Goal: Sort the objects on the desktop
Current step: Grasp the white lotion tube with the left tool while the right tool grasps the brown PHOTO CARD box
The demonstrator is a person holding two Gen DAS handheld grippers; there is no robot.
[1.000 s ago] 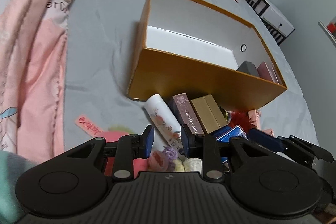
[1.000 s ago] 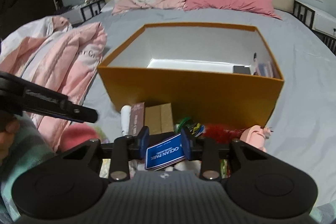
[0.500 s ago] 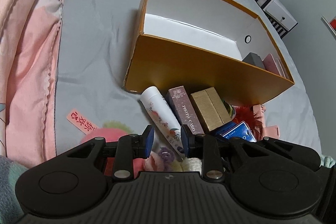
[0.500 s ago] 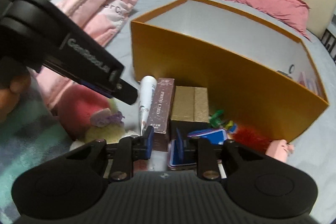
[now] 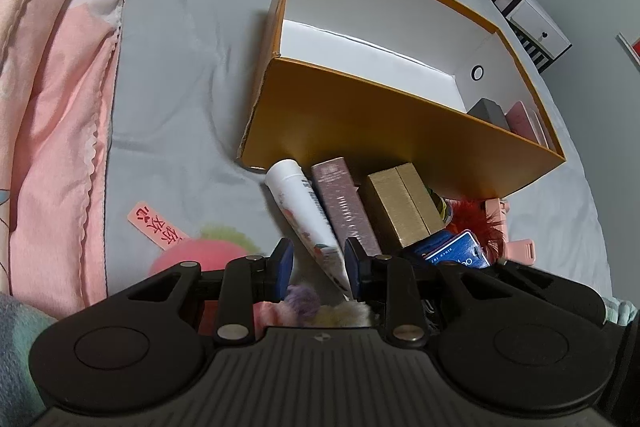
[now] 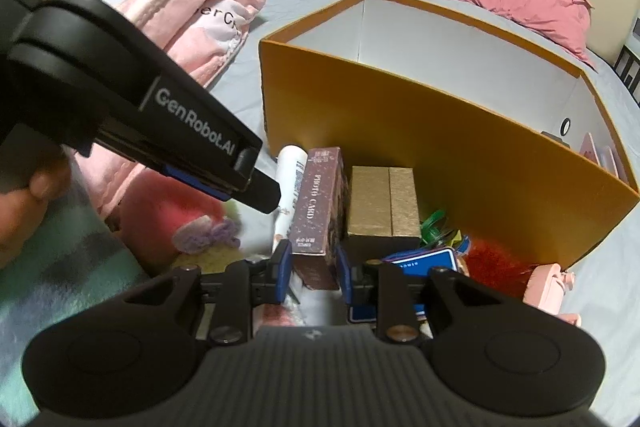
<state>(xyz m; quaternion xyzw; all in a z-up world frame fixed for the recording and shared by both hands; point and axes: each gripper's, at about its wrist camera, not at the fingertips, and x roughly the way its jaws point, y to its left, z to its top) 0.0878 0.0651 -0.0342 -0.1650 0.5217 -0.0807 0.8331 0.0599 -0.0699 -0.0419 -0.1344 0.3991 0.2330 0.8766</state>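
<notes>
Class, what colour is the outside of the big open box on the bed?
Orange box, white inside; clearest in the right wrist view.

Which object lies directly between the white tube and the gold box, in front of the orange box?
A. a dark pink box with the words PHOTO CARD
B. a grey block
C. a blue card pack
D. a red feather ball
A: the PHOTO CARD box lies side by side with the white tube on its left and the gold box on its right, just before the orange box.
</notes>
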